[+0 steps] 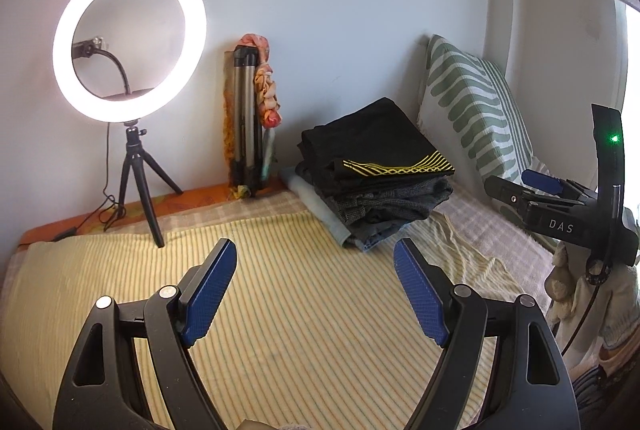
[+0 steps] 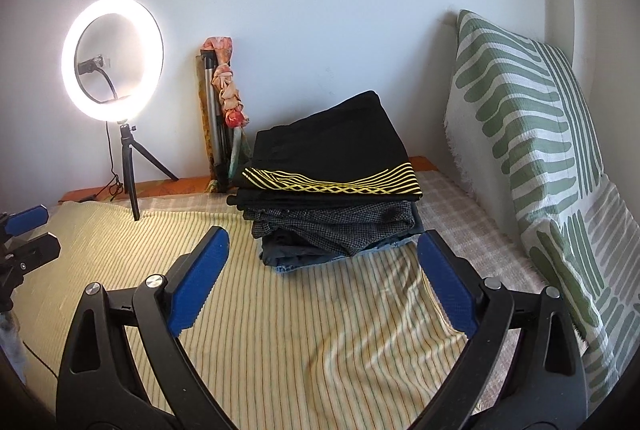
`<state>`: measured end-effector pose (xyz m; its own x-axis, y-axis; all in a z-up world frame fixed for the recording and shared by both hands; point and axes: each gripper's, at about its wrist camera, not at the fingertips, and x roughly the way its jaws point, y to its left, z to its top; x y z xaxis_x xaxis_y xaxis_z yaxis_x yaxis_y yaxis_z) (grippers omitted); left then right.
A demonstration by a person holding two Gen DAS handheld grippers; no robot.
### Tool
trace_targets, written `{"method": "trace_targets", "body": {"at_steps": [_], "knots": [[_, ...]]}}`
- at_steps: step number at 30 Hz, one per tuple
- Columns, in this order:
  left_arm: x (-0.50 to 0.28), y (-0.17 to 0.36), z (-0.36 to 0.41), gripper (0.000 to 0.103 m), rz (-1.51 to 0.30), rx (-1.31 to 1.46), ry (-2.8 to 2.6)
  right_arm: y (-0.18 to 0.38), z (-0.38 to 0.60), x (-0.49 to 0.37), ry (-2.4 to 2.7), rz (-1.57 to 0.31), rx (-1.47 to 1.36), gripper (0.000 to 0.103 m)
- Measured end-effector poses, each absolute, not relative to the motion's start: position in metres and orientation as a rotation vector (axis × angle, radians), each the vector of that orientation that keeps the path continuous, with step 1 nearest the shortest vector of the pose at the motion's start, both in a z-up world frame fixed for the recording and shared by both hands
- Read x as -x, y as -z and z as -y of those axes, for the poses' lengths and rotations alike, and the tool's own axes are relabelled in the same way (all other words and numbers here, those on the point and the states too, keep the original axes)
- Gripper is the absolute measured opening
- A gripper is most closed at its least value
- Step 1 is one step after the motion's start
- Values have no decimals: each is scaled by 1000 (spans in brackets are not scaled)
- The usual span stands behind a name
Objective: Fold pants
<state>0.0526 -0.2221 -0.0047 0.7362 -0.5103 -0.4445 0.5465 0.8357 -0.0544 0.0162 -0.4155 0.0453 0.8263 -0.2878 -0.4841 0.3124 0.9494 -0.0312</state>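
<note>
On the bed, against the wall: stack of folded garments (image 2: 332, 189) sits on a striped yellow sheet (image 2: 280, 330), between a folded tripod (image 2: 218, 117) and a green-patterned pillow (image 2: 532, 133).
Top of stack: black garment with yellow line trim (image 2: 336, 153), folded flat, edges roughly squared.
Below it: grey checked piece, then darker and pale blue denim-like layers; whether each is a pair of pants I cannot tell.
Left gripper (image 1: 316, 290): fingers spread wide, nothing between them, held above bare sheet short of the stack.
Right gripper (image 2: 324, 282): fingers likewise spread wide and empty, pointed at the stack's near edge, not touching it.
Cross-view: right gripper also shows at the right edge of the left camera, beside the pillow.
Loose pants: none spread out on the sheet in either view; some pale cloth at the far right edge of the left view, kind unclear.
Ring light (image 1: 130, 41): lit, on a small stand at the sheet's far left, well apart from the stack.
Step in hand (judgement): fits two readings. Either the black garment is folded and set on top with the hands drawn off, or a garment is about to be fetched for folding.
Next move (judgement): not settled by these views; any grasp would need the fingers brought onto a cloth edge.
</note>
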Motion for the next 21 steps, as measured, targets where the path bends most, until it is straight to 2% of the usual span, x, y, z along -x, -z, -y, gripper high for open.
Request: {"method": "trace_targets", "body": {"at_steps": [13,15,17,21], "knots": [[-58,20,215,82,-470,-123,509,-25,411,-25,328,-518,-47,97],[-57,20,213,85,-464,-117,509,-24,411,-25,329,-513,-48,103],[-53,18,212,90,-451,-118,508,-24,410,-25,333,-500,-45,103],[-49,13,209,92,-426,-119,502,-24,408,-27,326,-504,-42,103]]}}
